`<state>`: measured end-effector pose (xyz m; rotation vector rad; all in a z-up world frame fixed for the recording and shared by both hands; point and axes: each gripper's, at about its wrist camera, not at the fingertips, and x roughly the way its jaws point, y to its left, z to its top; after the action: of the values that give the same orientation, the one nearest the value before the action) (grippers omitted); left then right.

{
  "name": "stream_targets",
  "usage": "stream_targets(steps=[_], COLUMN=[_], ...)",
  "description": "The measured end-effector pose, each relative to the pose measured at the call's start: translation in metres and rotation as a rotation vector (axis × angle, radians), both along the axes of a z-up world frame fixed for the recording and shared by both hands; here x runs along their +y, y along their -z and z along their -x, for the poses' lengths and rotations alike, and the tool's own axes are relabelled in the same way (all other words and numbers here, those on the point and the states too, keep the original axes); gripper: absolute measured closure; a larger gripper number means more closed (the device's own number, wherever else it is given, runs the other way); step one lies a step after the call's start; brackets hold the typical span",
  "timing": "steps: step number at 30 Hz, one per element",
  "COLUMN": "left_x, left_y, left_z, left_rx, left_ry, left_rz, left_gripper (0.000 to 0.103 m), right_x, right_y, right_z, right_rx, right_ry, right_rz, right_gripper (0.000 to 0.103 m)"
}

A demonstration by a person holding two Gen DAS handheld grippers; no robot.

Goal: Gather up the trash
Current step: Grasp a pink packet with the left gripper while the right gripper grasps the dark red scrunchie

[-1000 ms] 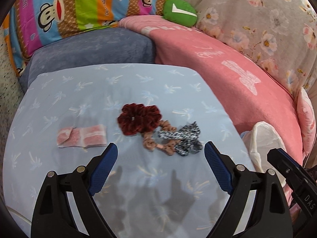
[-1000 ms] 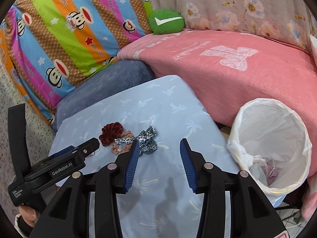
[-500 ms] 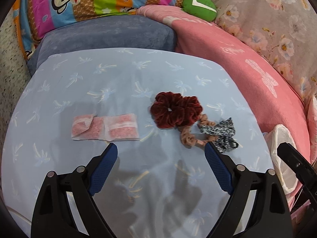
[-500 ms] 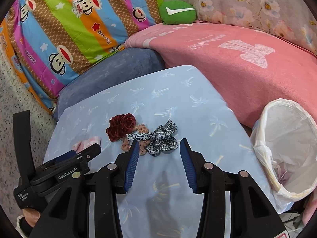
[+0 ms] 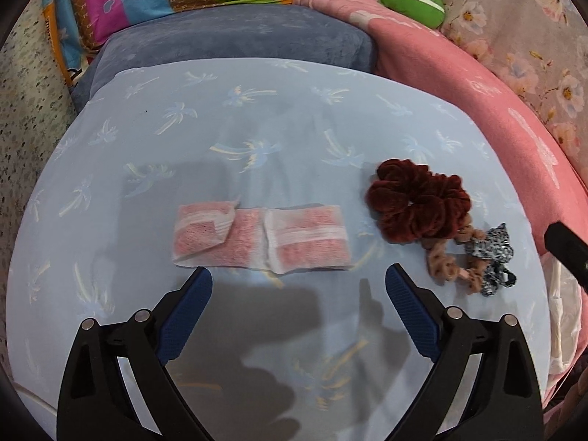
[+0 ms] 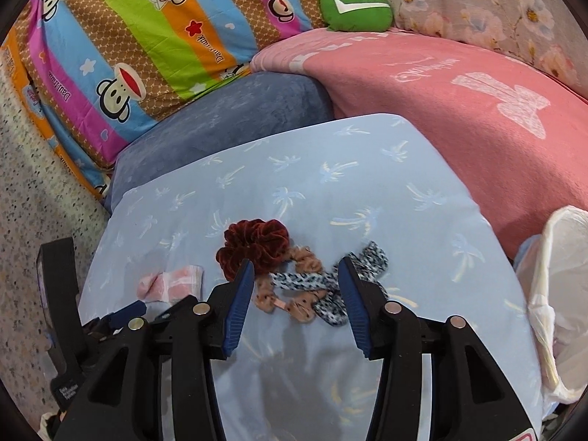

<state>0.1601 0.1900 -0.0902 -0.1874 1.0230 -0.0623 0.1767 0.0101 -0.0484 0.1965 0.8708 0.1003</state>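
On a blue sheet (image 5: 279,117) lies a pink wrapper (image 5: 261,237), just ahead of the left gripper (image 5: 298,286), whose empty jaws are opening wide. Right gripper (image 6: 296,279), half open and widening, frames scrunchies (image 6: 294,268). Approach step; next, lower and pinch, then carry to the bin (image 6: 558,294)

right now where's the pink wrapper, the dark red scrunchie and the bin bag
pink wrapper (image 5: 262,239), left wrist view, on its middle fold
dark red scrunchie (image 5: 419,200), left wrist view, on its velvet ring
bin bag (image 6: 562,257), right wrist view, on its white rim
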Motion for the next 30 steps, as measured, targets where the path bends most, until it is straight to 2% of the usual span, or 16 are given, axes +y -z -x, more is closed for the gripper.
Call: stream_targets(steps=[5,15,22,30], left_x=[0.006,0.001,0.001,0.013], left_y=[0.009,0.012,0.011,0.011], left_z=[-0.006,-0.013,-0.017,-0.016], left_rx=[0.023,0.014,0.018,0.020], left_ry=[-0.018,-0.018,-0.029,-0.088], left_rz=[-0.008,-0.057,-0.056,-0.063], left_gripper=[0.012,0.007,0.007,0.007], right_x=[0.015,0.029,0.031,0.034], right_y=[0.009,0.027,0.038,0.051], right_z=[-0.025,-0.054,-0.066,-0.072], right_rx=[0.018,0.049,0.073,0.102], right_ry=[-0.028,-0.046,-0.043,-0.045], right_rz=[0.002,0.014,0.009,0.006], right_gripper=[0.055,0.055,0.055,0.055])
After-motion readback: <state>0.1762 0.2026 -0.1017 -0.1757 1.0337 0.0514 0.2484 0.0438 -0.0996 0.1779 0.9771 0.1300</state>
